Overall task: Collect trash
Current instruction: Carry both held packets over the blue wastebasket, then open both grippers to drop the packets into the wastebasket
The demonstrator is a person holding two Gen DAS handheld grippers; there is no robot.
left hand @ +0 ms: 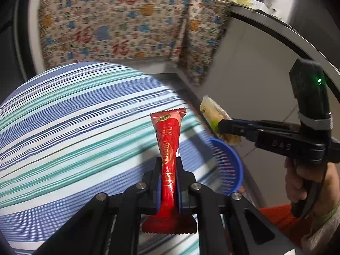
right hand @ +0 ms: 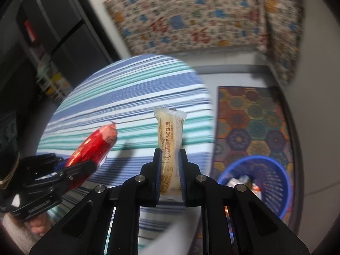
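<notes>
1. A red wrapper (left hand: pixel 169 165) stands at centre frame, pinched in the closed left tool (left hand: pixel 169 182).
2. A pale yellow wrapper (right hand: pixel 171 148) is clamped by the right tool (right hand: pixel 170 174).
3. Blue basket (right hand: pixel 274 182) sits lower right, beside the striped desk (right hand: pixel 131 89).

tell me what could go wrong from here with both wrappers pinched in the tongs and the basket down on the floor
1. The blue basket sits low beside the striped table; a release over the table edge may miss it.
2. The left tongs and right tongs are close together and could bump.
3. The red wrapper is pinched narrowly and might slip.
</notes>
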